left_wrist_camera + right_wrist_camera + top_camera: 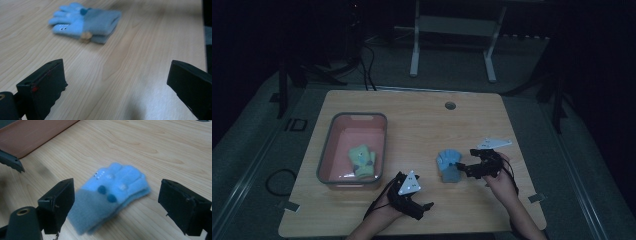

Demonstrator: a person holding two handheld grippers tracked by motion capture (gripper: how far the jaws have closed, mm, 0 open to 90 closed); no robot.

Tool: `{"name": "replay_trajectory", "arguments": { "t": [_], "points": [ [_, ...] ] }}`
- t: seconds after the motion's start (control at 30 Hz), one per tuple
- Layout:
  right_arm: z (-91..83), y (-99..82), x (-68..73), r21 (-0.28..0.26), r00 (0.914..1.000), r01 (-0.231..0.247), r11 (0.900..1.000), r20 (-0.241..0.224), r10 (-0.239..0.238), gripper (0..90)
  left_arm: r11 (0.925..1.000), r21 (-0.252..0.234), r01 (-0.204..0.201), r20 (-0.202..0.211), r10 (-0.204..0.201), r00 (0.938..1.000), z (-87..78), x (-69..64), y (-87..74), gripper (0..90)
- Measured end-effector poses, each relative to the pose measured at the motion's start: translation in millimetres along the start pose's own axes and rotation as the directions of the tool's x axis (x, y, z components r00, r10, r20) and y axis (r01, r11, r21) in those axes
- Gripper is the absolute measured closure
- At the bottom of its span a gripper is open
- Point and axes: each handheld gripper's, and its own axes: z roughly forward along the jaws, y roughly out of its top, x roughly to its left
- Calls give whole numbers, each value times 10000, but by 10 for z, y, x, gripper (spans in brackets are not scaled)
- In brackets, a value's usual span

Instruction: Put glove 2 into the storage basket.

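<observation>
A light blue glove (448,166) with a grey cuff lies flat on the wooden table, right of the middle. My right gripper (465,168) hovers just to its right, pointing left at it. In the right gripper view the jaws of my right gripper (117,186) stand wide apart, and the blue glove (112,192) lies on the table below and between them, untouched. My left gripper (426,206) rests near the front edge, open. In its own view my left gripper (116,72) has bare table between its jaws, with the blue glove (85,22) farther off.
A grey-rimmed pink bin (332,131) stands on the left half of the table with a green glove (362,160) inside. The bin's wall (32,135) is at the upper left of the right gripper view. A cable hole (450,105) sits near the far edge.
</observation>
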Motion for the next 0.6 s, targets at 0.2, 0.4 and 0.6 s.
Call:
{"name": "replay_trajectory", "arguments": {
  "t": [0.2,0.4,0.6],
  "points": [
    [-81,-8,-94,-161,9988,-413,9990,-272,409,137,9990,158,-414,-38,414,9991,93,55,103,21],
    [-90,17,-157,-187,9969,-647,9977,-457,638,137,9959,144,-894,121,892,9959,208,81,239,35],
    [0,47,-199,-165,9949,-967,9952,-295,962,136,9904,36,-1384,63,1384,9904,315,88,386,74]
  ]
}}
